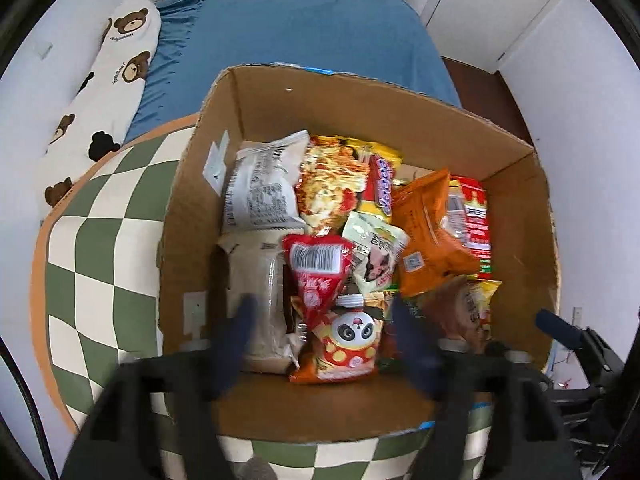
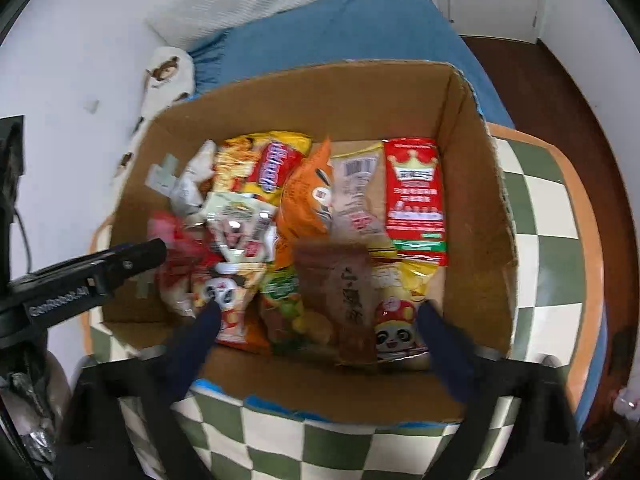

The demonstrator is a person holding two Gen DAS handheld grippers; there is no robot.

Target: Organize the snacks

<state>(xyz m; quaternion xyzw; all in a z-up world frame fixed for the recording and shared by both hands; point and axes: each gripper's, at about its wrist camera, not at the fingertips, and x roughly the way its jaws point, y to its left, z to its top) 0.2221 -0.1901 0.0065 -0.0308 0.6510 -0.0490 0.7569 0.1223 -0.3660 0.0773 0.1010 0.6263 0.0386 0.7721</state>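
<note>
A cardboard box (image 1: pixel 256 92) (image 2: pixel 476 184) stands on a green-and-white checked cushion, full of snack packets. In the left wrist view my left gripper (image 1: pixel 324 320) hangs open above the box's near side. A red packet with a barcode (image 1: pixel 320 268) and a panda packet (image 1: pixel 352 344) lie below the gap, untouched. In the right wrist view my right gripper (image 2: pixel 320 320) is open too, over a blurred brown packet (image 2: pixel 348 296) and another panda packet (image 2: pixel 394 336). An orange packet (image 1: pixel 428 228) (image 2: pixel 308 196) and a red crown packet (image 2: pixel 416 196) lie further back.
The checked cushion (image 1: pixel 100 248) (image 2: pixel 548 216) sits against a bed with a blue sheet (image 1: pixel 288 32). A bear-print bolster (image 1: pixel 108 92) lies along the white wall on the left. Dark wooden floor (image 2: pixel 560 88) and white cupboard doors are to the right.
</note>
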